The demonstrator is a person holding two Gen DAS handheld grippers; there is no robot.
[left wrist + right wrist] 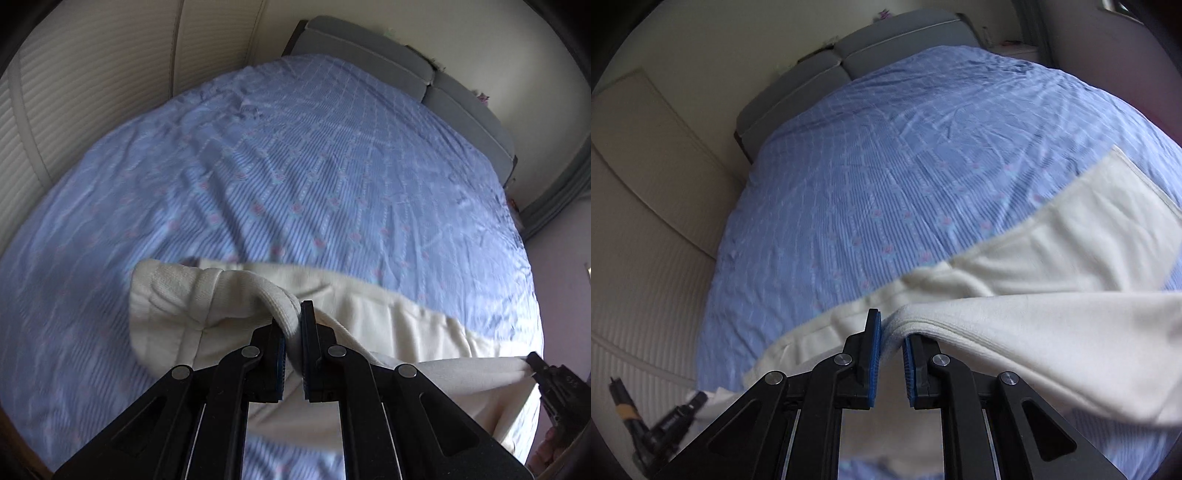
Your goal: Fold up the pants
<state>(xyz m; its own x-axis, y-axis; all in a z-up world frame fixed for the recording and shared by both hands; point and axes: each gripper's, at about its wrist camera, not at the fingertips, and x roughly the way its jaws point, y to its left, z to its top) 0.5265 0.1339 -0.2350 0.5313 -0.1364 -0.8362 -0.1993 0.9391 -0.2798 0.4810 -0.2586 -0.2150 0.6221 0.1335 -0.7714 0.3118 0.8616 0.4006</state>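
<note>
Blue striped bedding [295, 184] covers the bed, with grey cushions [369, 55] at its far end. My left gripper [293, 325] is clenched on a thick fold of the cream pants [388, 314], which hang partly raised off the bed. My right gripper [892, 332] is clenched on another edge of them.

Soft matt cream knit pants [388, 325]; ribbed, wrinkled blue cotton bedspread [295, 177]; matt black plastic gripper [293, 325], shiny metal rivets.
</note>
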